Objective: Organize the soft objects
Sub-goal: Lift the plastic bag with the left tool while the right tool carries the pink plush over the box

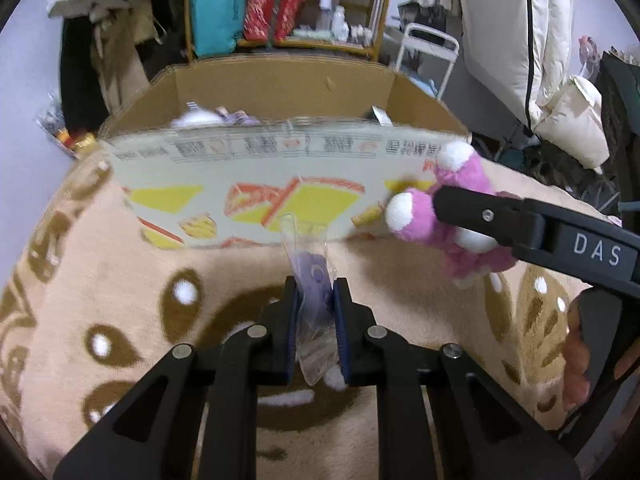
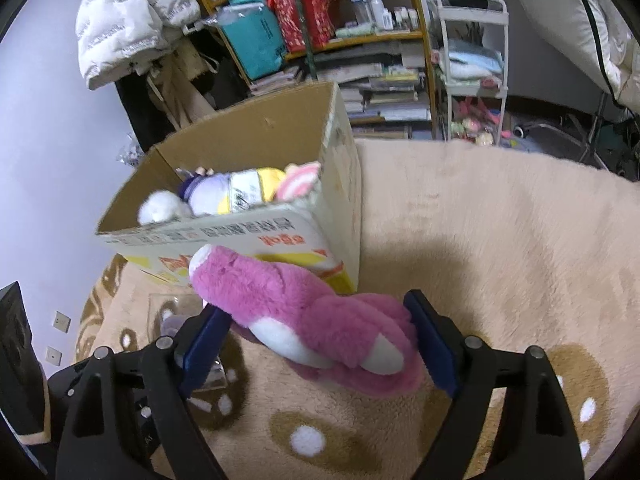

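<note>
My left gripper (image 1: 316,286) is shut on a clear plastic packet (image 1: 306,236) with a small purple soft thing (image 1: 316,274) inside, held just above the carpet in front of the cardboard box (image 1: 280,88). My right gripper (image 2: 316,308) is shut on a pink and white plush toy (image 2: 304,304), its blue pads pressing both sides and its jaws wide apart. In the left wrist view that plush (image 1: 416,216) hangs at the right, near the box's front corner. The open box (image 2: 260,132) holds several plush toys (image 2: 236,192).
A beige carpet (image 2: 500,240) with brown patterns covers the floor. Behind the box stand a wooden shelf (image 2: 360,36) full of books and bags, a white cart (image 2: 472,60) and a white padded jacket (image 2: 128,20). A person's hand (image 1: 580,360) grips the right tool.
</note>
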